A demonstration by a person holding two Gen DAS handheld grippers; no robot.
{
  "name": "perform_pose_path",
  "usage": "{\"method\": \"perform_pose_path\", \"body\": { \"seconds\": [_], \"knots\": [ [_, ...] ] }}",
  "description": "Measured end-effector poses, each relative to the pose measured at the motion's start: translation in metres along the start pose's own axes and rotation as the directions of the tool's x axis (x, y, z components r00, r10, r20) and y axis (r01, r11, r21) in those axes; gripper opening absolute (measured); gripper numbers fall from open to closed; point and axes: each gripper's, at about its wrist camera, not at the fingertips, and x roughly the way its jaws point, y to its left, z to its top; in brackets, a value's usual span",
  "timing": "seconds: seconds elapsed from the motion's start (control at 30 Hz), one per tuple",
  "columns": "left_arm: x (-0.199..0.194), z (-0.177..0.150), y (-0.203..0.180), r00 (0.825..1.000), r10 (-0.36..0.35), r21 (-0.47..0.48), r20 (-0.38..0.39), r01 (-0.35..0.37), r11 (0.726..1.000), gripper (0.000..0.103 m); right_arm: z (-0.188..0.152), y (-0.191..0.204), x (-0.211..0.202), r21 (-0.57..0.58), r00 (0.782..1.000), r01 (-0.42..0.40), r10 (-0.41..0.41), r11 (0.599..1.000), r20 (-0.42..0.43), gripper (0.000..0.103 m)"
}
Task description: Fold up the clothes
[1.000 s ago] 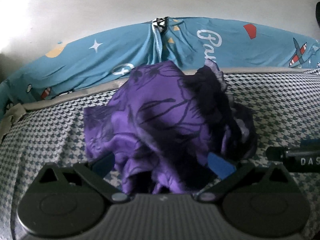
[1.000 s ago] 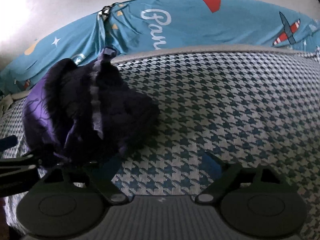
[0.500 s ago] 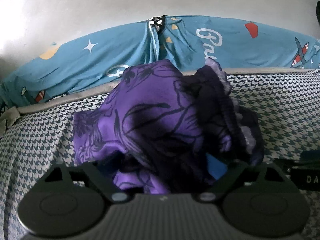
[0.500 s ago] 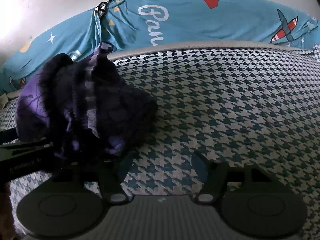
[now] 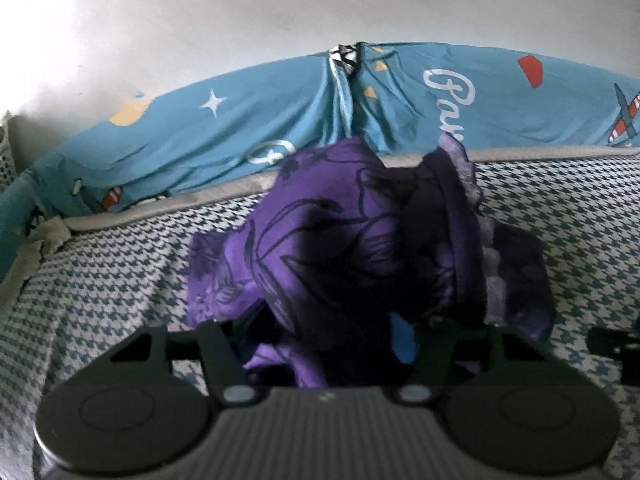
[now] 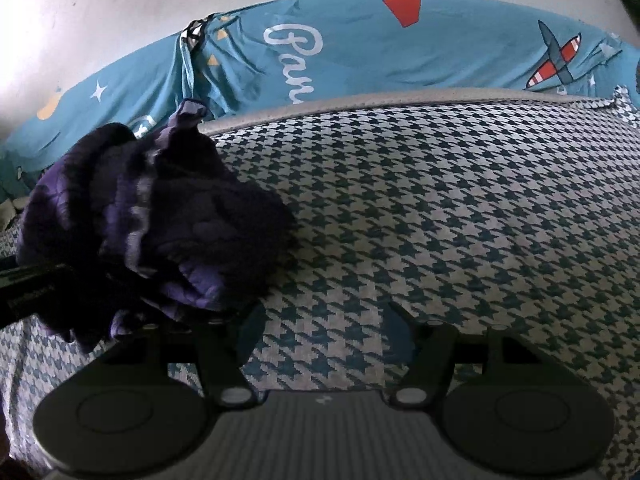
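A crumpled purple garment (image 5: pixel 340 240) with a dark floral print and a frilled edge lies heaped on the houndstooth bed cover (image 5: pixel 100 272). My left gripper (image 5: pixel 320 332) sits at the heap's near edge. Its jaws are closing, with a bunch of the purple cloth between them and the right blue pad still partly bare. In the right wrist view the same garment (image 6: pixel 160 216) lies at the left. My right gripper (image 6: pixel 322 320) stands open just right of it, over bare bed cover (image 6: pixel 440 220). Its left finger (image 6: pixel 248 320) is at the heap's edge.
A blue printed sheet (image 5: pixel 400 112) with stars and planes covers the raised edge behind the bed, under a pale wall (image 5: pixel 280 12). The right gripper's tip (image 5: pixel 612 344) shows at the right of the left wrist view. Bed cover spreads wide to the right of the garment.
The left jaws have narrowed around the near fold of the garment, which now bunches between them. The right jaws closed a little early on, then held still.
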Motion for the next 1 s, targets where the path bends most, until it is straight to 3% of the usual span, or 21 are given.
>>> {"method": "perform_pose_path", "body": {
  "seconds": [0.27,0.53,0.73,1.0],
  "knots": [
    [0.000,0.007,0.035,0.993,0.121,-0.048,0.020,-0.119,0.992,0.061,-0.001,-0.006,-0.005,0.019,1.000,-0.001,0.001,1.000,0.014,0.066],
    [0.009,0.003,0.087,0.969,0.245,-0.121,-0.020,-0.245,0.962,0.062,-0.001,-0.006,-0.004,0.020,1.000,-0.005,0.004,1.000,0.019,0.066],
    [0.006,-0.006,0.101,0.970,0.241,-0.131,-0.024,-0.242,0.961,0.066,-0.001,-0.006,-0.006,0.020,0.999,-0.011,0.011,1.000,0.030,0.066],
    [-0.011,-0.011,0.098,0.990,0.140,-0.129,0.019,-0.136,0.982,0.089,0.002,-0.004,-0.006,0.032,0.998,-0.046,0.045,0.998,0.041,0.066]
  ]
}}
